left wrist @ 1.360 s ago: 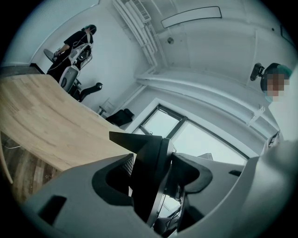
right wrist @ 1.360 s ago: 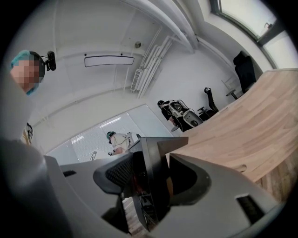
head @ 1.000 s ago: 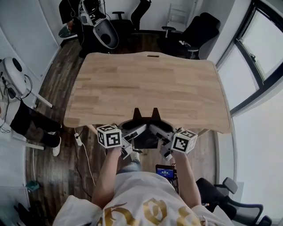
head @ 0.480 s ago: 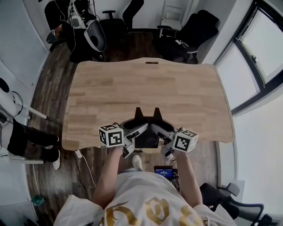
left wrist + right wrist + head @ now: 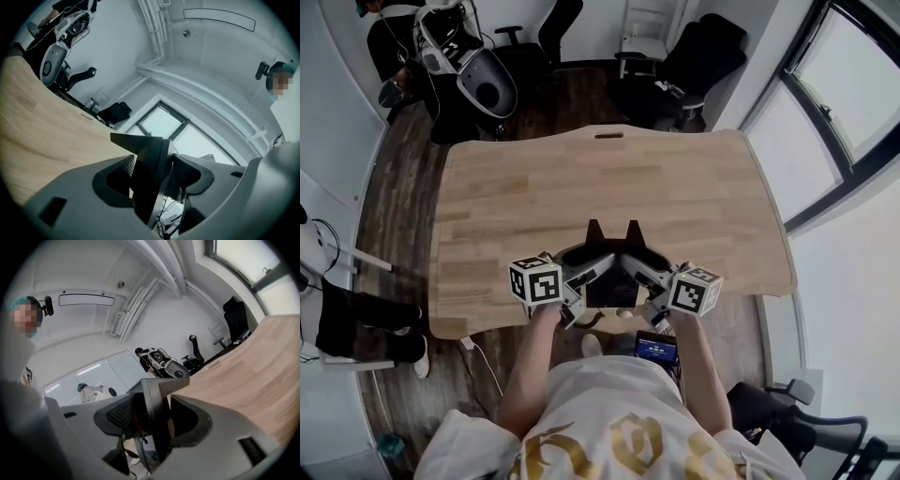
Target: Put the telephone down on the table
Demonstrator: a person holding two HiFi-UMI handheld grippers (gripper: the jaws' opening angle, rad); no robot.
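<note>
One wooden desk point(image 5: 694, 187) spreads below and ahead of the fingers point(image 5: 75, 201). Telephone point(image 5: 611, 291): dark, stiff, thin slab, judged light and slippery, over the near edge. Left gripper point(image 5: 579, 277) and right gripper point(image 5: 645, 277) each clamp one side edge; sound purchase.
</note>
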